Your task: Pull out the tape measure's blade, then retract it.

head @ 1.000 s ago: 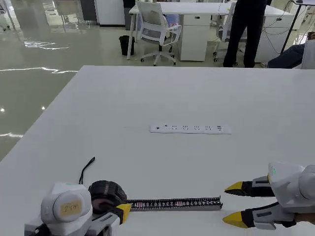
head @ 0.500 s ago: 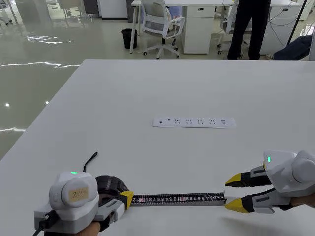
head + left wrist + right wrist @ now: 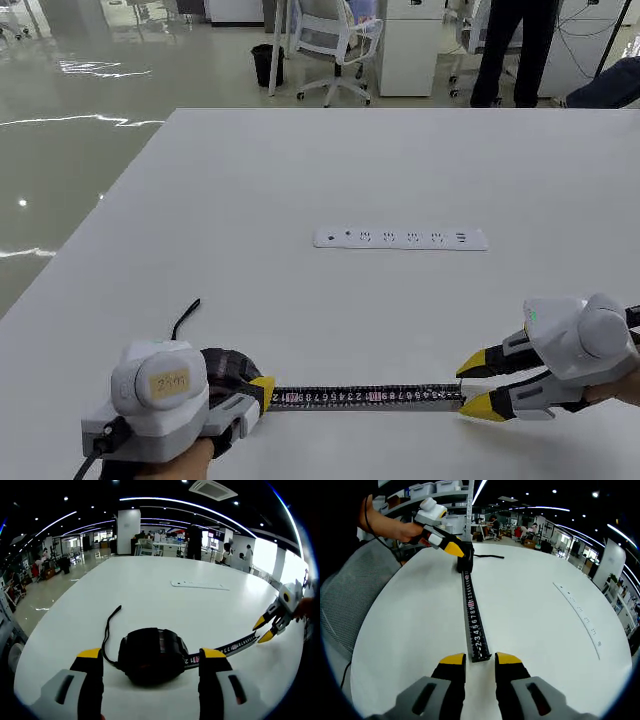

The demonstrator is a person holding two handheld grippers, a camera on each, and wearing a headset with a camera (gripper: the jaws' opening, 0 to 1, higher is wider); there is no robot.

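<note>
The right tongs (image 3: 470, 386) are closing in on the tip of the pulled-out blade (image 3: 365, 395) on the counter (image 3: 400, 170), narrowly spread and not yet pinching, while the left tongs (image 3: 151, 654) are sitting spread astride the tape measure (image 3: 230, 368), likely setting up retraction.

Matt tape measure (image 3: 150, 655), smooth table (image 3: 300, 180), glossy floor (image 3: 60, 150)

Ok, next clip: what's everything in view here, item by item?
Tape measure: one, black case, near table edge, blade pulled out.
Power strip: one, white, mid-table.
Table: one, white.
Office chair: one, white, on the floor beyond the table.
Bin: one, black, beside the chair.
Person: one, dark clothes, standing far back.
Left gripper: grey, yellow tips, jaws either side of the case.
Right gripper: same colours, jaws open at the blade's end.
</note>
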